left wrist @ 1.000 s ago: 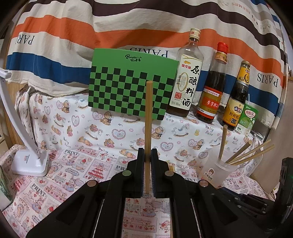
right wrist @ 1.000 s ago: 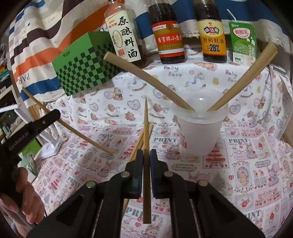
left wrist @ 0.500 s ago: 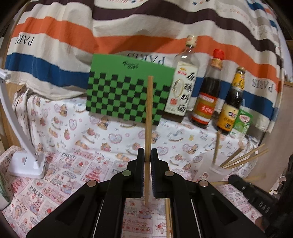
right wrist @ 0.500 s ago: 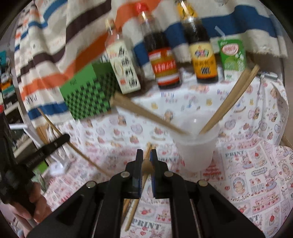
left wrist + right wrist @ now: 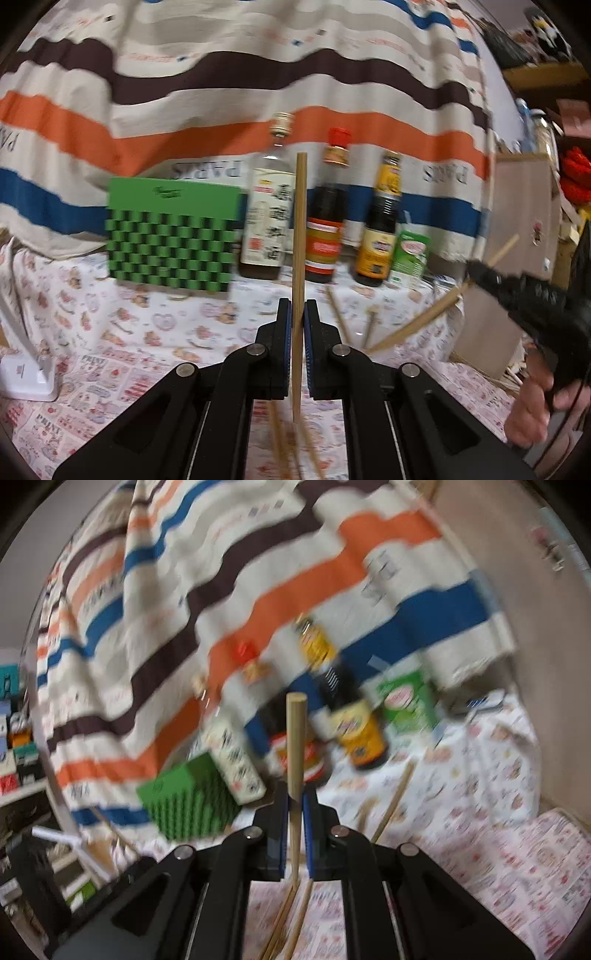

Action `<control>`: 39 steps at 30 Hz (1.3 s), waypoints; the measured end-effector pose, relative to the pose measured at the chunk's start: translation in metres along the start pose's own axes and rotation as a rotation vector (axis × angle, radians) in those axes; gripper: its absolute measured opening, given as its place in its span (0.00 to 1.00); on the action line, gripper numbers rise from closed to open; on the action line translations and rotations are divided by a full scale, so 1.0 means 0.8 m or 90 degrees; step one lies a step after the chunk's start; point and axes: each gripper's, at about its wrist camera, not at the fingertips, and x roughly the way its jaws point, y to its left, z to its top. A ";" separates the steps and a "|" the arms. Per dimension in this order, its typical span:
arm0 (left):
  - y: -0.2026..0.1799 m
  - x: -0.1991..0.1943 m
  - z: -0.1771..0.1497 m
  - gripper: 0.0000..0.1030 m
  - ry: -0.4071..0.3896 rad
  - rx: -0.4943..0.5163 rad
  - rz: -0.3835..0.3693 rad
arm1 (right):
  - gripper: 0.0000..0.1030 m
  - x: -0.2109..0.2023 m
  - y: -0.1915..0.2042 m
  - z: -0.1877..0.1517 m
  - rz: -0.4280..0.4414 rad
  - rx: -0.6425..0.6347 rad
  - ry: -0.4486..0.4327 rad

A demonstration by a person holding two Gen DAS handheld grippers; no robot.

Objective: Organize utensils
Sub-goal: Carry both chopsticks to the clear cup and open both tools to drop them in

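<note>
Above the printed tablecloth point(image 5: 155, 325), the left gripper point(image 5: 297, 332) has its jaws pressed tight on a chopstick point(image 5: 298, 258) that stands upright in front of the sauce bottles point(image 5: 325, 218) lined along the cloth's far edge beside the green checkered box point(image 5: 173, 236). The right gripper point(image 5: 294, 827) is likewise clamped on its own chopstick point(image 5: 295, 746), which a second ago lay low over the cloth and now points up and away — the whole gripper has swung upward, and its view is smeared by that motion. The clear cup that filled the right wrist view a second ago has dropped out of sight; only a few chopsticks leaning in it point(image 5: 413, 325) show near the cloth's right edge, below the right gripper's body point(image 5: 532, 295). More loose chopsticks point(image 5: 291, 923) lie on the cloth beneath both grippers. Both sticks seem lifted for carrying to the cup — neither is delivered yet, and several remain to be gathered.
</note>
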 end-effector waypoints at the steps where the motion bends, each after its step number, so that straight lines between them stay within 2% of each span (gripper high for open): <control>1: -0.013 0.001 -0.001 0.05 0.001 0.013 -0.007 | 0.07 -0.002 -0.003 0.003 -0.006 0.006 -0.010; 5: -0.052 0.002 0.002 0.05 -0.001 0.043 -0.034 | 0.07 -0.006 -0.030 0.013 -0.009 0.062 -0.036; 8: -0.076 -0.001 0.012 0.05 -0.015 0.058 -0.053 | 0.07 -0.002 -0.035 0.015 -0.033 0.051 -0.040; 15: -0.113 0.005 0.052 0.05 -0.056 0.064 -0.088 | 0.07 0.029 -0.030 0.002 -0.062 -0.021 0.021; 19: -0.120 0.028 0.073 0.05 -0.069 0.039 -0.079 | 0.07 0.044 -0.040 -0.006 -0.067 -0.016 0.056; 22: -0.126 0.054 0.081 0.05 -0.070 0.040 -0.045 | 0.07 0.047 -0.045 -0.005 -0.064 -0.005 0.063; 28: -0.131 0.093 0.088 0.05 -0.069 0.017 -0.013 | 0.09 0.052 -0.061 -0.003 -0.044 0.057 0.089; 31: -0.133 0.112 0.082 0.05 -0.067 0.015 0.011 | 0.09 0.056 -0.066 -0.004 -0.047 0.071 0.101; 39: -0.142 0.139 0.047 0.06 -0.065 0.067 0.052 | 0.10 0.056 -0.070 -0.003 -0.043 0.094 0.109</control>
